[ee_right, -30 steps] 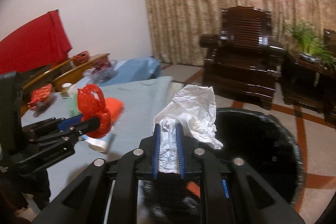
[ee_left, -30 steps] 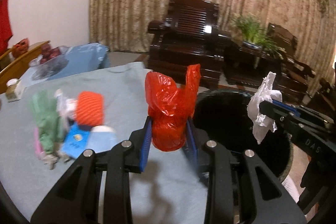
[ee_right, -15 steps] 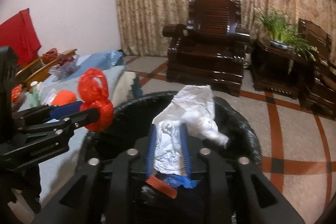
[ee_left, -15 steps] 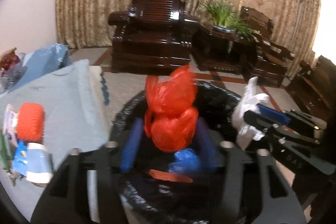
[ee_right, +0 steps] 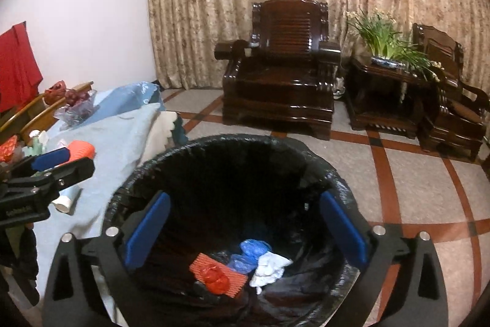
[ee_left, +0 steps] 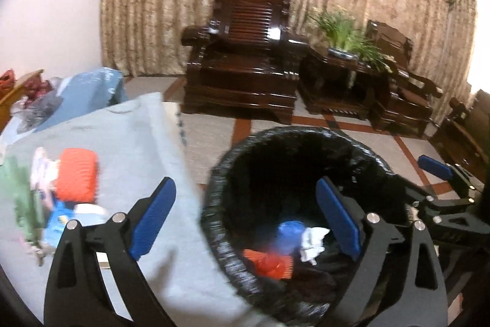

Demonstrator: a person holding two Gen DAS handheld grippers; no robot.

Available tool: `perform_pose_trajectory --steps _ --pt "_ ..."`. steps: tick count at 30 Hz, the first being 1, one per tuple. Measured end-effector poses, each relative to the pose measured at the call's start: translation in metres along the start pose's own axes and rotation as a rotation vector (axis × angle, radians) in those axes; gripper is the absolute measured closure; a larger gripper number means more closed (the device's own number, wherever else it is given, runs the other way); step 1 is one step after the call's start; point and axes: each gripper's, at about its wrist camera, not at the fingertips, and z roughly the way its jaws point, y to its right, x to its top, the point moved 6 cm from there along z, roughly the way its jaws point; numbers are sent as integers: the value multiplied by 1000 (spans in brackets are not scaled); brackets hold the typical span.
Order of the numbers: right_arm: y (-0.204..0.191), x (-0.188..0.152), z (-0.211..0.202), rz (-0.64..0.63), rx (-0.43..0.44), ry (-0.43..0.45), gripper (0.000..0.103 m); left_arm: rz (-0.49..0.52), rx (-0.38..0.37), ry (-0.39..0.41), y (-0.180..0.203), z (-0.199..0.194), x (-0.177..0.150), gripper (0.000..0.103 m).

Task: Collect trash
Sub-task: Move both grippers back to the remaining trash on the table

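A bin with a black liner (ee_left: 306,140) (ee_right: 232,143) stands beside the table. At its bottom lie a red plastic bag (ee_right: 216,278) (ee_left: 269,264), a white tissue (ee_right: 269,265) (ee_left: 312,241) and blue scraps (ee_right: 251,250). My left gripper (ee_left: 245,195) hangs over the bin's left rim, its jaws opening with nothing between them. Over the bin's mouth, my right gripper (ee_right: 245,204) is also opening and holds nothing. On the table's blue cloth (ee_left: 137,143) lie an orange foam net (ee_left: 78,173), a blue packet (ee_left: 59,219) and green wrapping (ee_left: 21,198).
Dark wooden armchairs (ee_right: 281,75) and a side table with a plant (ee_right: 386,51) stand before the curtain. Tiled floor (ee_right: 413,189) lies right of the bin. My left gripper (ee_right: 67,163) shows at the left edge of the right wrist view.
Both grippers opened wide. The red bag left my left gripper and the white tissue left my right one; both now lie in the bin. The left view swung back toward the table.
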Motion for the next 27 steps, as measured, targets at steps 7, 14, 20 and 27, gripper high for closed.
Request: perform_pose_trajectory --steps 7,14,20,27 --pt "-55 12 -6 -38 104 26 6 -53 127 31 -62 -45 -9 12" --pt "-132 17 3 -98 230 27 6 -92 289 65 -133 -89 -24 12" --pt "-194 11 18 -159 315 2 6 -146 405 72 -193 -118 -41 12" --pt "-249 -6 50 -199 362 -49 6 -199 495 42 -244 -130 -67 12"
